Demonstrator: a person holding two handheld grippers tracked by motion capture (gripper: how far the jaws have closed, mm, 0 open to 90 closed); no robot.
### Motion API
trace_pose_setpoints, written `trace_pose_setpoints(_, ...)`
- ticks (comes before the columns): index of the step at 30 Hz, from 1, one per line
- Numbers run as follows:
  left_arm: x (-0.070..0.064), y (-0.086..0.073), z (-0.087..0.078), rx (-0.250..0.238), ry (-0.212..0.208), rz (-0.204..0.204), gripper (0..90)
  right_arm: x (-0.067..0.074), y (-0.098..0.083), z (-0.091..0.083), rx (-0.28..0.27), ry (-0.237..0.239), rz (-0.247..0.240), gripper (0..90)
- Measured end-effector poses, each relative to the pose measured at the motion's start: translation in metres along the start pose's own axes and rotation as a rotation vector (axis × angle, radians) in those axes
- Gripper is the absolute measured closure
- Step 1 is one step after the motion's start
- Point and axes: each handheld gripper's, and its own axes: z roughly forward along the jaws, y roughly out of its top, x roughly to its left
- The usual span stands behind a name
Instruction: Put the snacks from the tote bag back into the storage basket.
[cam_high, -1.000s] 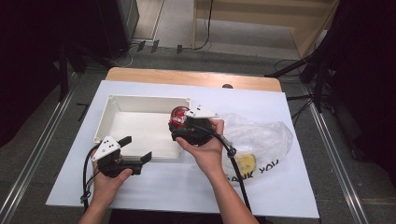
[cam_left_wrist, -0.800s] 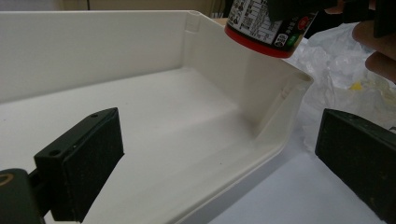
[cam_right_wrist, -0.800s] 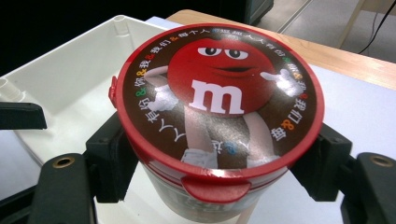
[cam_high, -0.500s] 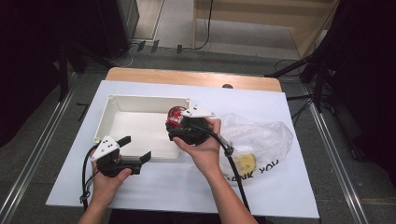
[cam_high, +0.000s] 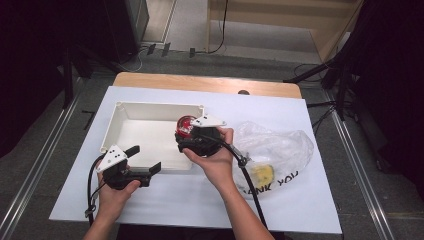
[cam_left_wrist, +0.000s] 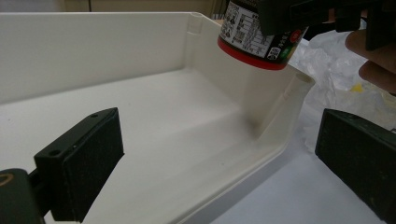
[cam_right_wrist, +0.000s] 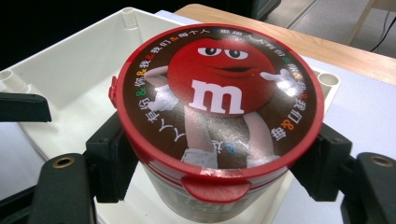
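My right gripper (cam_high: 187, 135) is shut on a round M&M's tub (cam_right_wrist: 219, 107) with a red-rimmed lid, its pads pressed on both sides just under the rim. It holds the tub (cam_high: 185, 126) above the right end of the white tray (cam_high: 130, 107). From the left gripper view, the tub (cam_left_wrist: 257, 39) hangs in the air over the tray's right wall (cam_left_wrist: 280, 88). My left gripper (cam_high: 145, 159) rests open by the tray's front edge, nothing between its jaws, pointing right.
A crumpled clear plastic bag (cam_high: 275, 150) with black lettering and something yellow inside lies right of the tray. A white sheet (cam_high: 310, 210) covers the wooden table (cam_high: 150, 81). Dark floor and metal rails flank both sides.
The right gripper with the tub has drifted slightly left, over the tray's right end. The left gripper has not moved.
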Motion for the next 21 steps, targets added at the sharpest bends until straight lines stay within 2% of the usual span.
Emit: trace_pose_setpoints(21, 0.0005, -0.0002, 0.0004, 0.000, 0.000, 0.000, 1.2, 0.0016, -0.0101, 0.0079, 0.034, 0.005, -0.020, 26.1)
